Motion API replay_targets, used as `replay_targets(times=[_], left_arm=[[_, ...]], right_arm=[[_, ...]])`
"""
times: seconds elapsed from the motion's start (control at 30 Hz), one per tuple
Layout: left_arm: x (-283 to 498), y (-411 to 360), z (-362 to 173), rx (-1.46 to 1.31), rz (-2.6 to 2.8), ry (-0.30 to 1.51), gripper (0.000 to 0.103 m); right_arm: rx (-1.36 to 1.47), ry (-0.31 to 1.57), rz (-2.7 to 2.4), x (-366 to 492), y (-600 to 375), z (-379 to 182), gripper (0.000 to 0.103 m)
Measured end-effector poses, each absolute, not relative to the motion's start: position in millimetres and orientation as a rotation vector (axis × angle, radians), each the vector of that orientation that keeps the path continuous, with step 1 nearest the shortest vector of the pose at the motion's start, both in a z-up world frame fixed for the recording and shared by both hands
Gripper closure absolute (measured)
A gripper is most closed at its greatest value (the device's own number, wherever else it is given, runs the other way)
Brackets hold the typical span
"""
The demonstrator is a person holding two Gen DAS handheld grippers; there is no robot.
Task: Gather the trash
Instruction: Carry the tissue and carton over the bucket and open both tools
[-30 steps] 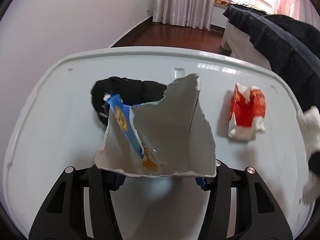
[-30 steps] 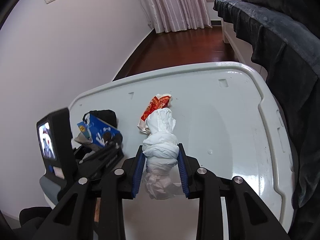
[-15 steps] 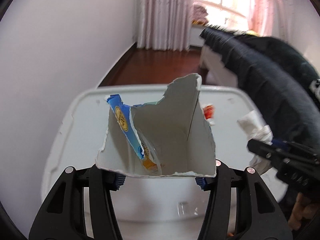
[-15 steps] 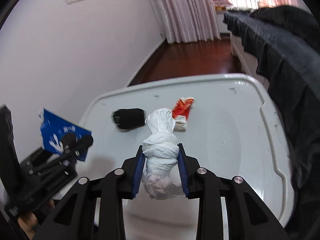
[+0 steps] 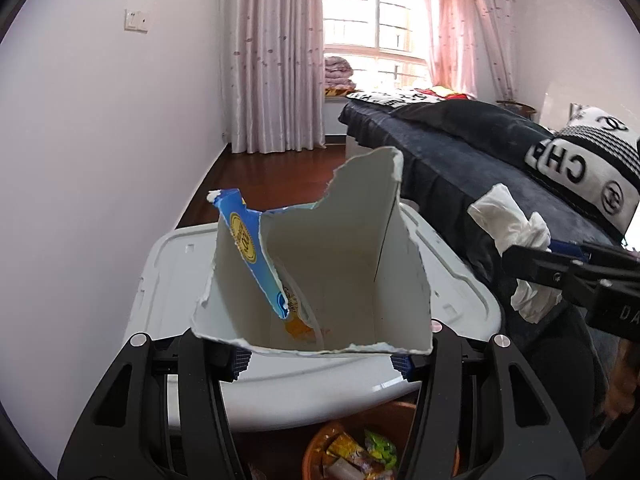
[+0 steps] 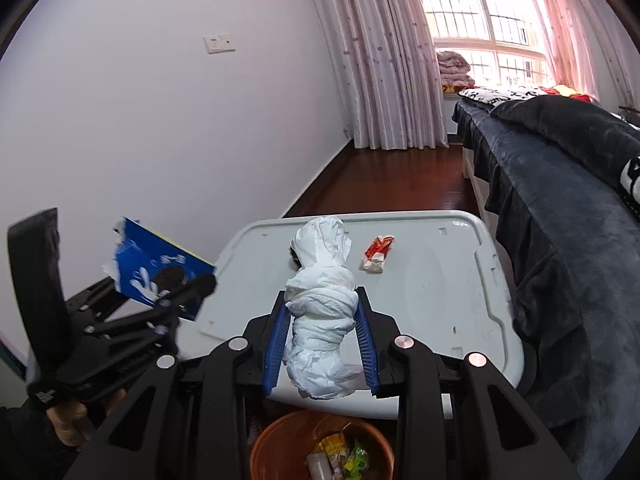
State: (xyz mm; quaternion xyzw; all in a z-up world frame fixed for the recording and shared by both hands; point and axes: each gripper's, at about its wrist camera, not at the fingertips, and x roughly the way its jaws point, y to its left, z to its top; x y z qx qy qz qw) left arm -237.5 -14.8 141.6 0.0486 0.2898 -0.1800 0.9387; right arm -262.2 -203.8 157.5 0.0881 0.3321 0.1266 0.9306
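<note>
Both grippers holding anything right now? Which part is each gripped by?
Left gripper clamps the torn blue-and-white cardboard box at its bottom edge. Right gripper pinches the twisted white tissue wad around its middle.

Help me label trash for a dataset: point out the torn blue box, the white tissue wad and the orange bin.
torn blue box (image 5: 328, 264), left wrist view, white inner wall.
white tissue wad (image 6: 322, 312), right wrist view, twisted middle.
orange bin (image 6: 280, 428), right wrist view, rim.

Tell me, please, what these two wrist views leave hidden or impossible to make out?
- Black item on the white lid: right wrist view, almost wholly behind the tissue wad.
- Orange bin: both views, cut off by the bottom edge and gripper arms.
- Red wrapper: too small to read.
- Torn blue box: hides most of the lid in the left wrist view.
</note>
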Motion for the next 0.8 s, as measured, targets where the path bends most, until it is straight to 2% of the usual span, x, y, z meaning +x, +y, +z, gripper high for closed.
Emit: replay_targets(times=[0.2, 0.47, 0.7, 0.8], left_arm=[[-270.3, -15.9, 109.8, 0.154, -0.416, 0.669, 0.051], [-284.6, -24.1, 37.8, 0.236, -0.445, 0.867, 0.051], [-281.3, -29.1, -15.9, 0.278, -0.455, 1.056, 0.05], [-278.0, -26.0, -32.7, 0.291, -0.436, 1.129, 0.045]], right_arm=[[0.161, 0.781, 0.279, -295.3, -187.2, 127.6, 0.071], [0.18, 1.023, 0.281, -304.6, -182.5, 48.4, 0.071], [0.217, 1.172, 0.277, -302.6, -183.2, 3.2, 0.07], [0.242, 1.223, 0.274, -298.2, -184.8, -11.7, 0.06]])
